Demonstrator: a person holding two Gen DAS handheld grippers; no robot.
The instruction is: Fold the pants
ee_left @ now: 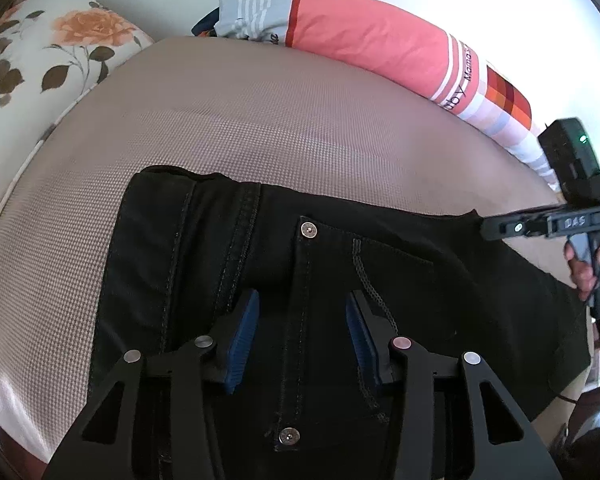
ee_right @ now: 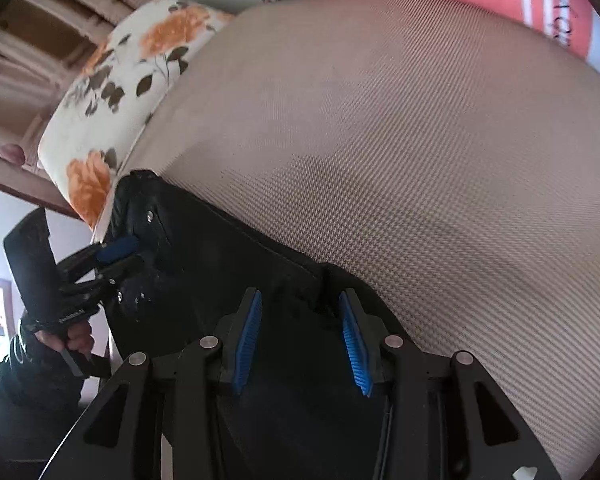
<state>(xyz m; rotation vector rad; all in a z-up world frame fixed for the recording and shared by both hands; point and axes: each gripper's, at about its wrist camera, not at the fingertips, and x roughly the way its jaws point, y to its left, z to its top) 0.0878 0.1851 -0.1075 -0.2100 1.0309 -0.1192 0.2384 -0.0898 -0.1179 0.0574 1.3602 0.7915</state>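
Black jeans (ee_left: 340,280) lie on a beige mattress (ee_left: 220,120), waistband and fly buttons toward me in the left wrist view. My left gripper (ee_left: 302,310) is open, its blue pads straddling the fly seam just above the cloth. My right gripper (ee_right: 300,312) is open over the edge of the same jeans (ee_right: 228,280), pads on either side of a small fold. The right gripper shows in the left wrist view (ee_left: 500,226) at the jeans' far right edge. The left gripper shows in the right wrist view (ee_right: 116,250) at the waist end.
A floral pillow (ee_left: 60,48) lies at the mattress's far left. A pink and striped blanket (ee_left: 380,40) lies along the far edge by the white wall. Bare mattress stretches beyond the jeans (ee_right: 420,140).
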